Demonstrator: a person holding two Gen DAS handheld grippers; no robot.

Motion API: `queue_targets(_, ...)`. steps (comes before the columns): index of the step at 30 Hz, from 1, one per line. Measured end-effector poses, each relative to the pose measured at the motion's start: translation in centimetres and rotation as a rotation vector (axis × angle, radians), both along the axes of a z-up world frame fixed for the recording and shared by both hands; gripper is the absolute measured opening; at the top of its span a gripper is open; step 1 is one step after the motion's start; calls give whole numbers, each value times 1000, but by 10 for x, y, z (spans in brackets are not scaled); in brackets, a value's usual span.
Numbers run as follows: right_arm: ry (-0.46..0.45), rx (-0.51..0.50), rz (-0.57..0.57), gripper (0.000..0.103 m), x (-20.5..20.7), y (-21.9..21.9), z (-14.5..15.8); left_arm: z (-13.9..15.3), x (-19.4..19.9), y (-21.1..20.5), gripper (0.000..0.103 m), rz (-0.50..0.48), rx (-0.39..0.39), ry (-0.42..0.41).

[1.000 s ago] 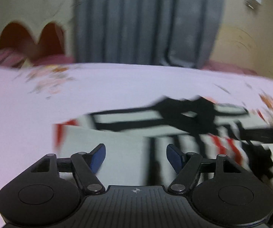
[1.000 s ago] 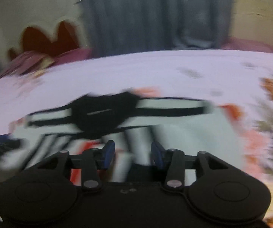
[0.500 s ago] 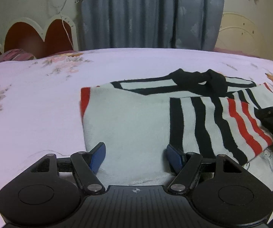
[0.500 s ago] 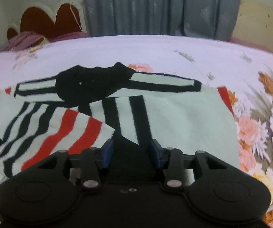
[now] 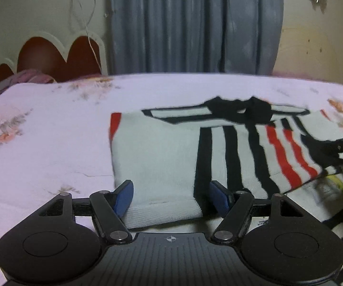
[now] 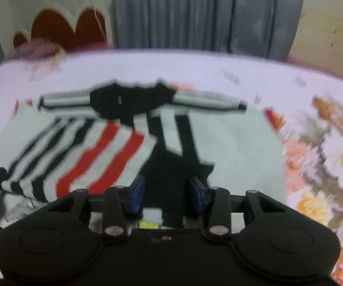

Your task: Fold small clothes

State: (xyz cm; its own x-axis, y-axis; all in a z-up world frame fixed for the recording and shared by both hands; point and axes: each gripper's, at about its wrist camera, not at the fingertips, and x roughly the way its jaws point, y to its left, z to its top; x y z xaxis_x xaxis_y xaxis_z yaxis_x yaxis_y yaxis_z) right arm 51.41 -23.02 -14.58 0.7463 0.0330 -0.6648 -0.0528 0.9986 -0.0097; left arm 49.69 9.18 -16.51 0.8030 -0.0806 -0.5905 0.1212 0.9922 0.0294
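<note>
Left gripper [image 5: 170,196]: jaws spread wide, blue pads either side of the white ribbed hem, not pressing it. Released.

Right gripper [image 6: 169,196]: jaws narrower, and they've just been opening a bit. A black sleeve cuff [image 6: 171,166] sits between the pads; the frame is blurred, so I can't tell if they're pinching it or just straddling it.

Sweater [image 5: 171,147]: small white knit, lying flat mid-frame in both views, black collar at the far edge. One striped sleeve (black and red bands) is folded across the body, running toward lower right in the left view and lower left in the right view. A red cuff shows at the far left corner in the left view.

Surface: bed sheet [image 5: 40,143], pale lilac, faint floral print at left, bold orange/white flowers at right edge of the right view. More striped fabric at the lower corners.

Room: grey-blue curtain [image 5: 195,23] top centre, cream wall either side. Scalloped white-trimmed dark red headboard [image 5: 52,57] upper left, thin cord hanging over it. Pink bedding bundle [image 6: 38,47] below the headboard.
</note>
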Motion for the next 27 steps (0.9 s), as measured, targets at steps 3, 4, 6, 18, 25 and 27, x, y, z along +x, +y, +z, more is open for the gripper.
queue_targets(3, 77, -53, -25, 43, 5, -4, -13, -15, 0, 0, 70, -17, 33, 26)
queue_targets(4, 87, -34, -33, 43, 6, -9, -20, -17, 1, -3, 70, -27, 58, 25)
queue_targets(6, 81, 35, -61, 43, 7, -17, -22, -18, 3, -7, 70, -32, 76, 27)
queue_targets(18, 74, 22, -33, 44, 6, -20, -23, -18, -2, -16, 70, 8, 96, 22)
queue_targets(25, 86, 15, -3, 47, 9, -22, -22, -17, -1, -23, 72, 16, 142, 37)
queue_targets(27, 99, 16, 3, 47, 11, -22, -21, -16, -1, -25, 72, 22, 152, 43)
